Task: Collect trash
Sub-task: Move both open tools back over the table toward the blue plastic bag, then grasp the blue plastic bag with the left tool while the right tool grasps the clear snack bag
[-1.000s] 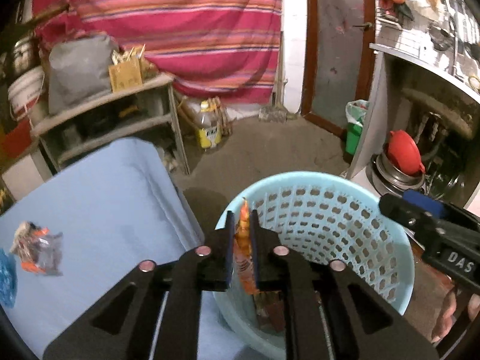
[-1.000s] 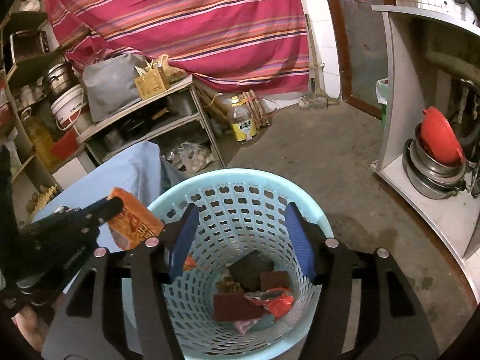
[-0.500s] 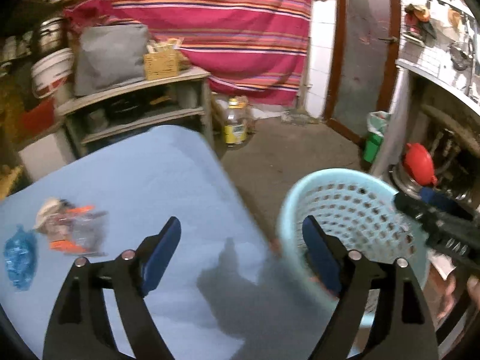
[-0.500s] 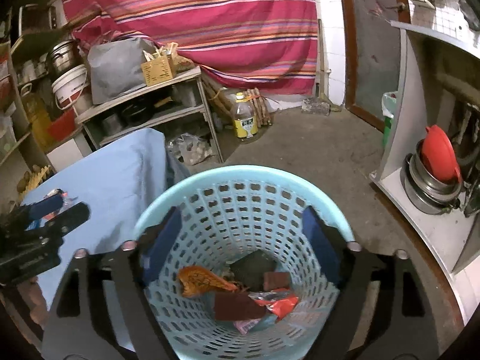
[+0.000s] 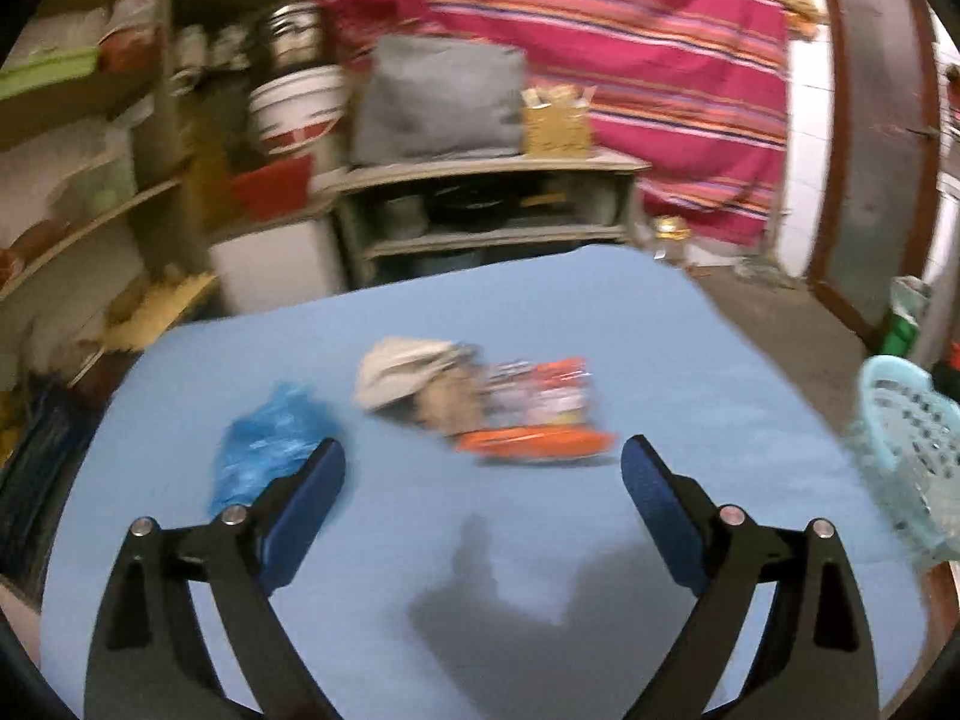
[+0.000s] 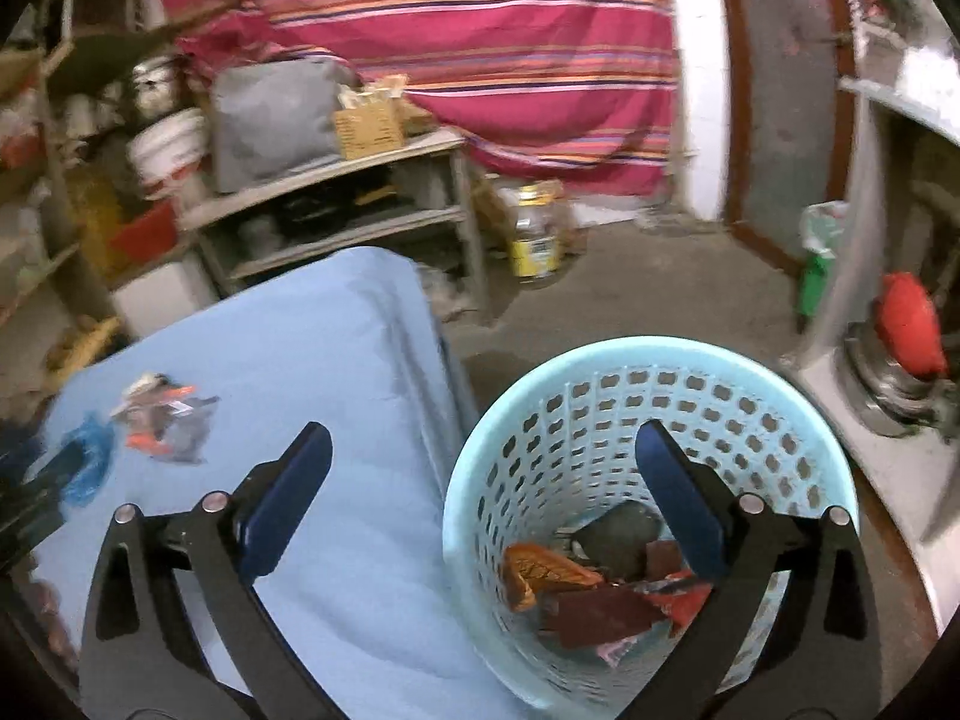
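Note:
On the blue-covered table [image 5: 690,348] lie a crumpled blue wrapper [image 5: 264,444], a pale wad [image 5: 402,369] and an orange and silver packet [image 5: 534,414]. My left gripper [image 5: 483,468] hangs over the table just short of them, its jaws opening wide, nothing between them. The light blue basket [image 6: 606,372] stands on the floor beside the table [image 6: 336,312] with an orange wrapper [image 6: 543,570] and dark pieces inside. My right gripper [image 6: 480,450] straddles the basket's left rim, its jaws opening, empty. The same trash pile [image 6: 159,414] shows far left.
Cluttered shelves [image 5: 498,204] with a grey bag [image 5: 438,96] and white bucket [image 5: 294,102] stand behind the table. A striped pink cloth [image 6: 480,30] hangs at the back. A bottle [image 6: 534,234] stands on the floor; pots and a red lid [image 6: 906,324] sit at right.
Both grippers opened; the left one let its orange wrapper drop into the basket and swung left over the table toward the pile. The right gripper shifted left, off the basket's centre.

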